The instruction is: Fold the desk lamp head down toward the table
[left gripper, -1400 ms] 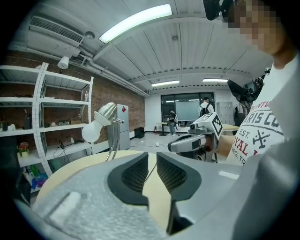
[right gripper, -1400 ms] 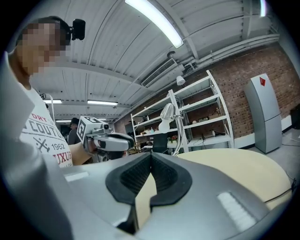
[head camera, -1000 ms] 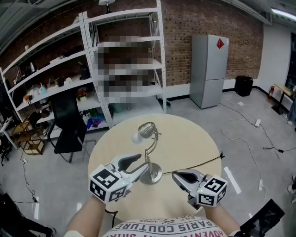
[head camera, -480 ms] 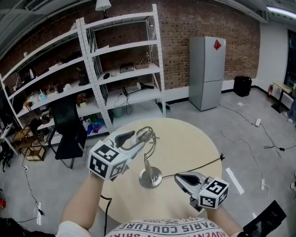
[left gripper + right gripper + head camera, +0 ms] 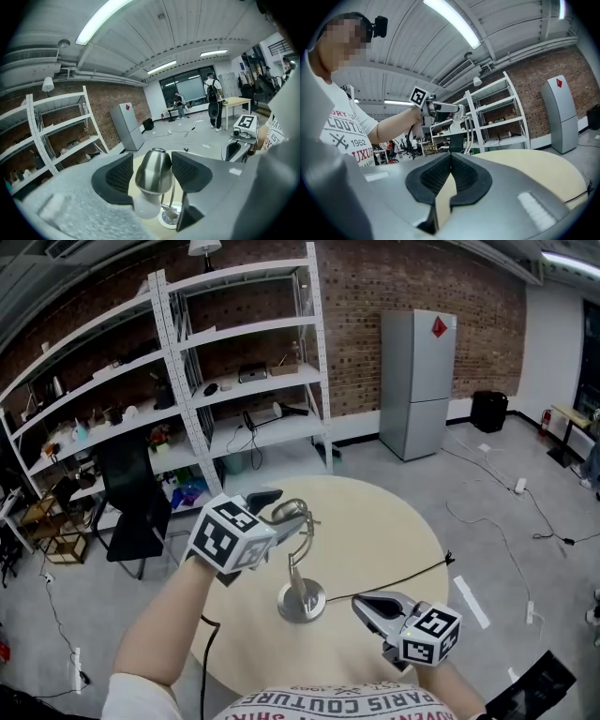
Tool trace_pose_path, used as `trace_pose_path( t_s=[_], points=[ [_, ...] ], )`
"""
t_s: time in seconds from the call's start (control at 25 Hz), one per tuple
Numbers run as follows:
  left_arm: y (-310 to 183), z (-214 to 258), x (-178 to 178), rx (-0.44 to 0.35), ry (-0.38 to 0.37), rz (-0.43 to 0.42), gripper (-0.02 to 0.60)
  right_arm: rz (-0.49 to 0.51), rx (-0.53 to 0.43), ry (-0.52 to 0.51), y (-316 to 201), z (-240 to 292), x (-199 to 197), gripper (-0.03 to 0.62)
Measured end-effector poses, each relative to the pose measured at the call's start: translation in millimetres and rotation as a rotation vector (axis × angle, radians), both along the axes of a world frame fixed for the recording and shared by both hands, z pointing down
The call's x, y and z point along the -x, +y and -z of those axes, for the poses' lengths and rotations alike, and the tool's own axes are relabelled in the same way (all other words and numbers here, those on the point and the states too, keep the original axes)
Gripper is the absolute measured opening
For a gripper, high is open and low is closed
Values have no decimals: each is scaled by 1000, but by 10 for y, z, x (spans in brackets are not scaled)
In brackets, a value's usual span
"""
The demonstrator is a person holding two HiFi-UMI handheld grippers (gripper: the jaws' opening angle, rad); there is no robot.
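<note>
- The right gripper (image 5: 372, 604) hovers low over the near side of the round table (image 5: 403, 521), closest to the person. Its jaws are clenched together with nothing between them, and it is well apart from the lamp.
- Just beyond it the desk lamp's round metal base (image 5: 302, 601) stands on the tabletop. A black power cord (image 5: 405, 572) trails from it to the table's right edge.
- A thin curved neck (image 5: 298, 554) rises from the base to the lamp head (image 5: 153, 169), which sits high above the table. Its white bulb (image 5: 146, 207) pokes out toward the camera in the left gripper view.
- The left gripper (image 5: 281, 507) is raised at the head. Its jaws have just been opening and now stand released, one on each side of the metal shade. The pads (image 5: 119, 173) lie just beside the shade and do not appear to press on it.
- As I judge it, the fold has not begun. The head is bracketed but not gripped, so what remains is closing on it and swinging it down toward the tabletop.
- Farther off stand white shelving (image 5: 234, 381) against the brick wall and a grey refrigerator (image 5: 417, 381).
</note>
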State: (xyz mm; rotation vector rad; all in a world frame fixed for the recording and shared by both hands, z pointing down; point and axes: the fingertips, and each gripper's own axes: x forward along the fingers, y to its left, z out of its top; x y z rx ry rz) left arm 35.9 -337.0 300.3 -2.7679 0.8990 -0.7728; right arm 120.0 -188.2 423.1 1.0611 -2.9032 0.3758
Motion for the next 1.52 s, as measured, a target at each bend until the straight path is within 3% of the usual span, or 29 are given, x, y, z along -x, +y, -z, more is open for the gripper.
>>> trace_pose_path(
  t_s=[0.4, 0.84, 1.28, 1.36, 1.52],
  points=[
    [32, -73, -42, 47, -13, -40, 245, 13, 24, -11, -66, -99, 41, 3],
    [74, -15, -34, 27, 61, -23, 233, 43, 66, -4, -225, -318, 212, 3],
    [73, -24, -34, 30, 62, -30, 233, 59, 4, 166, -644, -621, 587, 3],
    [91, -52, -45, 39, 62, -52, 233, 76, -21, 251, -709, -772, 690, 68],
    [135, -44, -59, 67, 55, -88, 232, 88, -21, 321, -889, -1015, 873, 101]
  ],
)
